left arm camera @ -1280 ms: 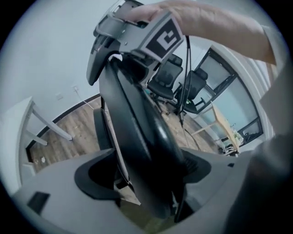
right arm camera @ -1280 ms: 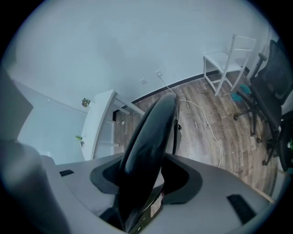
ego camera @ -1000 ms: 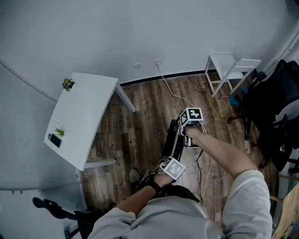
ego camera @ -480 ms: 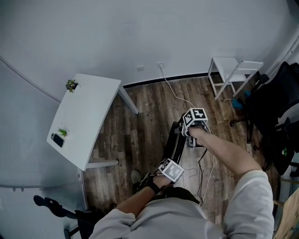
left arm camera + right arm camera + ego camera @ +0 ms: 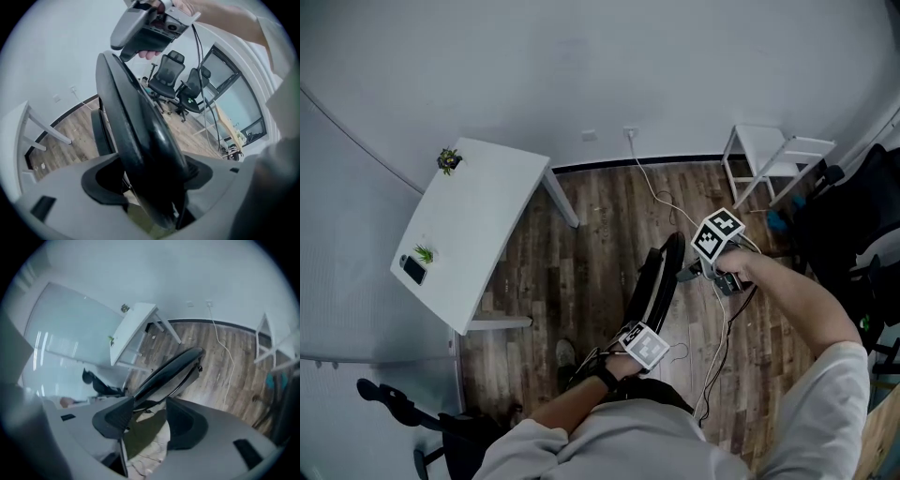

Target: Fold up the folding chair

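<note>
The black folding chair (image 5: 654, 286), folded flat, stands edge-up on the brown wood-plank floor (image 5: 600, 211) in the middle of the room, right in front of the person. To its left the white rectangular counter (image 5: 478, 230) juts out on a slant. The counter's near corner and leg point toward the chair's side, with a strip of bare floor between. On the right, black office chairs (image 5: 853, 216) crowd that side of the room, and a white frame stand (image 5: 769, 155) sits near the grey wall. A white cable (image 5: 654, 195) trails from the wall socket across the planks toward the chair's far end. The clearest open floor lies between the chair and the wall.

The left tool (image 5: 639, 339) sits low at the chair's near end. In the left gripper view the chair's thick rounded black edge fills the gap, and the dark pads pinch it from both sides. Those jaws have just eased a touch wider, with the edge between them.

The right tool (image 5: 694, 270) hangs beside the chair's top end, just off to the right. Its jaws stand spread, with only floor showing between the pads, and they have just been closing a little. In the right gripper view the chair slants away from behind the left pad, and I cannot tell whether it touches it.
</note>
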`<state>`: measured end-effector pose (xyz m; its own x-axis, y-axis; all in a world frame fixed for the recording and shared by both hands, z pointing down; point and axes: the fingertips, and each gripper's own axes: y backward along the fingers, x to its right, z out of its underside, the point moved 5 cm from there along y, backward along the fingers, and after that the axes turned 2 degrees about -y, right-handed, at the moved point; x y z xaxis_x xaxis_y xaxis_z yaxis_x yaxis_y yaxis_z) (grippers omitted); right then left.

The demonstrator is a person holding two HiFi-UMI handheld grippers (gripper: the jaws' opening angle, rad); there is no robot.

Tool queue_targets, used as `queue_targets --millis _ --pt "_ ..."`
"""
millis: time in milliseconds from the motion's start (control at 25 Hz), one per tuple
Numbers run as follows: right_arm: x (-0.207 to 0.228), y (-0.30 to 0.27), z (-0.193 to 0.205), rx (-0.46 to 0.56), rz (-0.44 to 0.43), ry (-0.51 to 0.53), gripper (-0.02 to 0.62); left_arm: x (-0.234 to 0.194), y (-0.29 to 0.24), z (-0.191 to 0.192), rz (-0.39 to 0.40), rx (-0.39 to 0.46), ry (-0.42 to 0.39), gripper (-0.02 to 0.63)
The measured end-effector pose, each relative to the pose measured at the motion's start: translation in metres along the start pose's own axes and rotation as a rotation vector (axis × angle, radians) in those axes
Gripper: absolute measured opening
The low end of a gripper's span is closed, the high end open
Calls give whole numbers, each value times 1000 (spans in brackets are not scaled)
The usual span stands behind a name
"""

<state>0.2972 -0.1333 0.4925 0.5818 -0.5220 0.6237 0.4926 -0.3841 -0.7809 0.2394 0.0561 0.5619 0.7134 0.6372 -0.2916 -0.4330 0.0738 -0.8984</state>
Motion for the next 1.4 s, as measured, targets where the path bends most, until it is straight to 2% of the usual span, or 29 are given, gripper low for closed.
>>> queue_targets --millis 120,280,320,400,520,760,920,1120,1400 --pt "1 14 -5 -95 153 401 257 0 2 2 1 0 4 328" --pt "0 8 -18 -239 473 1156 315 -2 4 3 -1 3 8 328" --pt "2 -1 -19 -288 520 1295 327 -3 4 3 -1 4 10 328" --pt "5 -19 -23 -355 569 1461 339 -3 4 4 -2 4 12 328" --pt "11 -39 -29 -400 583 1574 341 -3 6 1 -5 3 16 328" --pt "24 -66 -42 -438 573 1705 336 -18 -3 15 -29 -12 30 328" --pt "25 -79 -53 -437 572 1770 272 -20 14 10 -35 10 41 325" --pt "23 -87 -64 -449 637 1931 165 -30 19 16 -87 14 67 294" --pt "4 -103 -92 -535 648 1984 132 -58 31 35 -108 -33 73 235"
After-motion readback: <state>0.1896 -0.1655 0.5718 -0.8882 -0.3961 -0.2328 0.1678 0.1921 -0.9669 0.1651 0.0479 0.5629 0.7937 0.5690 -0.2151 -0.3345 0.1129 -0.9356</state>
